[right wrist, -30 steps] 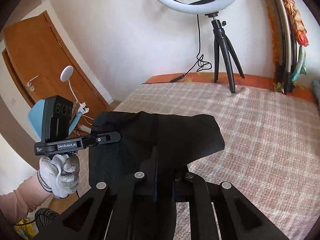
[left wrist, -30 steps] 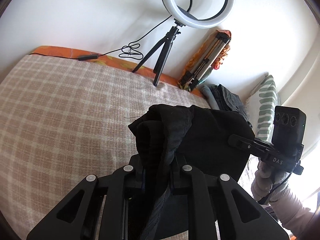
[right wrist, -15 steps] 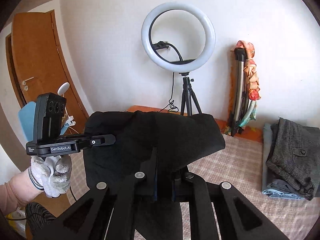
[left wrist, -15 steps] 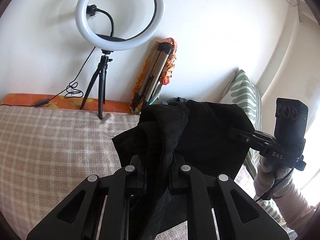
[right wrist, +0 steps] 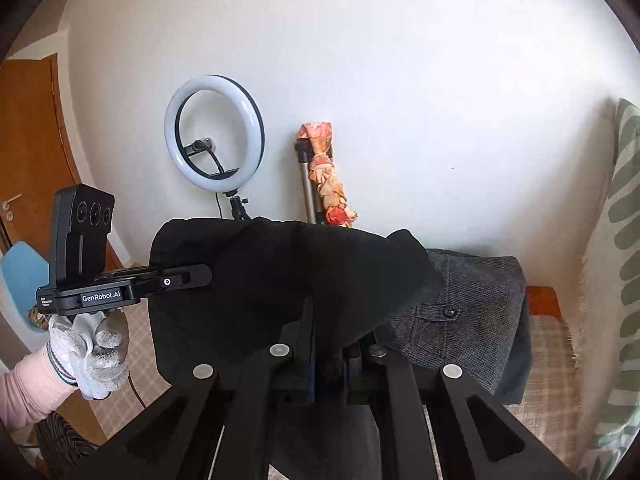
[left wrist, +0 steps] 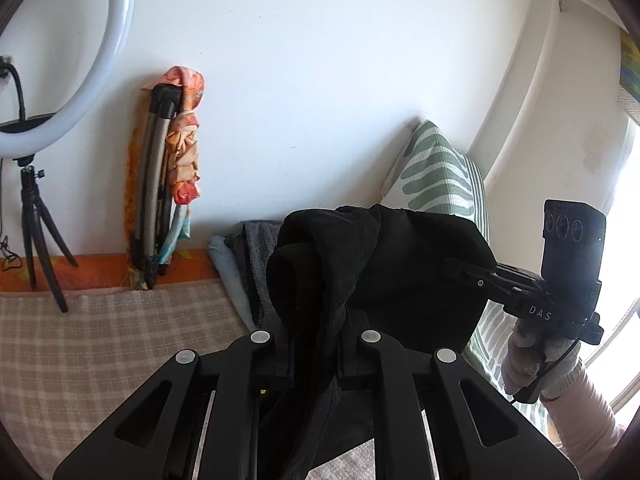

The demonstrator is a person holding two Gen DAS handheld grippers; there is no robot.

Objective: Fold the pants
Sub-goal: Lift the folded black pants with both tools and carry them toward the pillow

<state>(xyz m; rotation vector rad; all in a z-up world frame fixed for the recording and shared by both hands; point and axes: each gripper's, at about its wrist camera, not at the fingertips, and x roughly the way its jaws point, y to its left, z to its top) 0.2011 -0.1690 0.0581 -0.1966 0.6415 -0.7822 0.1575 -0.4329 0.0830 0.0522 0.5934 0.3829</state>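
Observation:
The folded black pants (left wrist: 400,272) hang in the air between my two grippers, above the bed. My left gripper (left wrist: 316,344) is shut on a bunched edge of them. My right gripper (right wrist: 328,344) is shut on the other end of the same pants (right wrist: 288,280). Each gripper shows in the other's view, clamped on the cloth: the right one (left wrist: 460,274) and the left one (right wrist: 196,278). A stack of folded pants, grey tweed on top (right wrist: 464,308), lies on the bed just behind the black pair; it also shows in the left wrist view (left wrist: 248,264).
The bed has a beige checked cover (left wrist: 100,344). A ring light on a tripod (right wrist: 216,140) and a folded tripod wrapped in floral cloth (right wrist: 324,176) stand against the wall. A green-striped pillow (left wrist: 440,172) leans at the right. A wooden door (right wrist: 28,152) is at left.
Both grippers have swung to the right with the black pants held between them. The ring light has slid left in both views and the folded stack and pillow have come closer.

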